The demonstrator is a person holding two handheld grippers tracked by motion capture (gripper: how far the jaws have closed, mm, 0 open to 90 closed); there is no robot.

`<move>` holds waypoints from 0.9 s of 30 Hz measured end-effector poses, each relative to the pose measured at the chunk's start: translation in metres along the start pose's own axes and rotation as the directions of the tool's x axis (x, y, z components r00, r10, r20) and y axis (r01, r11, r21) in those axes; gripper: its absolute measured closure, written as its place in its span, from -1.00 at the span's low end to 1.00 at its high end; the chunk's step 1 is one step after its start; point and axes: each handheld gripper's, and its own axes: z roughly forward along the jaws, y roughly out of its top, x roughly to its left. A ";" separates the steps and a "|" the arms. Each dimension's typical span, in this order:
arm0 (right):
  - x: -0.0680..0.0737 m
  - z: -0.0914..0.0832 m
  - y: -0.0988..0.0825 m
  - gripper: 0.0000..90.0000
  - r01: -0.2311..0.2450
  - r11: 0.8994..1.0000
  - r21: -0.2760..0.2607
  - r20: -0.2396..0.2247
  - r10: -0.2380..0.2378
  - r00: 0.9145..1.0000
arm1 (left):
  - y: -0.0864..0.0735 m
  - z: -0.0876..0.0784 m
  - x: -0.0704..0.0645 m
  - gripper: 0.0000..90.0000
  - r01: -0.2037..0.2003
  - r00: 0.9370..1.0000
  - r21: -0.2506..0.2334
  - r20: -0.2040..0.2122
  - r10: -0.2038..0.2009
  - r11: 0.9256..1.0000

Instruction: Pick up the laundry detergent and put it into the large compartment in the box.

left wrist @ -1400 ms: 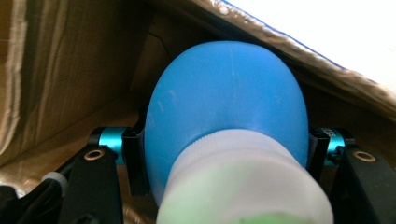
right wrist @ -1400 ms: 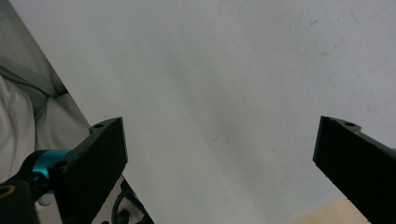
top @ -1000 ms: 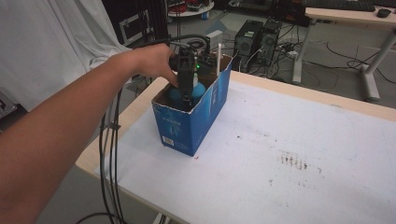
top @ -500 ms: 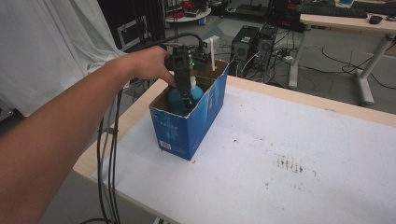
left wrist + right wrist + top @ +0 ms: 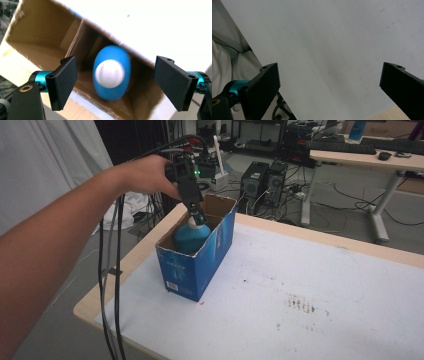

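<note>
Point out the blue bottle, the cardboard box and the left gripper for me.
blue bottle [image 5: 191,239]: high view, on its body.
cardboard box [image 5: 192,272]: high view, blue front wall.
left gripper [image 5: 113,87]: left gripper view, between its open jaws.

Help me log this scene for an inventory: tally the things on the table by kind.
Cardboard boxes: 1, the blue box
Bottles: 1, the blue bottle with a white cap, inside the box
Total: 2

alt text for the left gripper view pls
Looking down between the open black jaws of the left gripper, a blue bottle with a white cap stands inside an open cardboard box. The bottle is slightly blurred and untouched by either jaw.
</note>
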 end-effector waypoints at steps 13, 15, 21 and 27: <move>0.003 -0.008 -0.002 -0.95 0.006 1.000 -0.024 0.012 -0.006 1.000 | 0.057 -0.021 -0.041 -0.57 -0.118 0.991 -0.060 0.053 0.121 0.991; 0.004 -0.009 -0.002 -0.95 0.002 1.000 -0.023 0.012 -0.002 1.000 | 0.067 -0.020 -0.048 -0.57 -0.151 0.985 -0.097 0.072 0.158 0.984; 0.005 -0.010 -0.003 -0.95 0.011 0.999 -0.037 0.015 -0.011 1.000 | 0.095 -0.009 -0.068 -0.68 -0.211 0.975 -0.098 0.056 0.217 0.973; 0.006 -0.009 -0.004 -0.95 0.008 0.999 -0.041 0.014 -0.008 1.000 | 0.118 0.005 -0.084 -0.95 -0.267 0.962 -0.130 0.018 0.271 0.955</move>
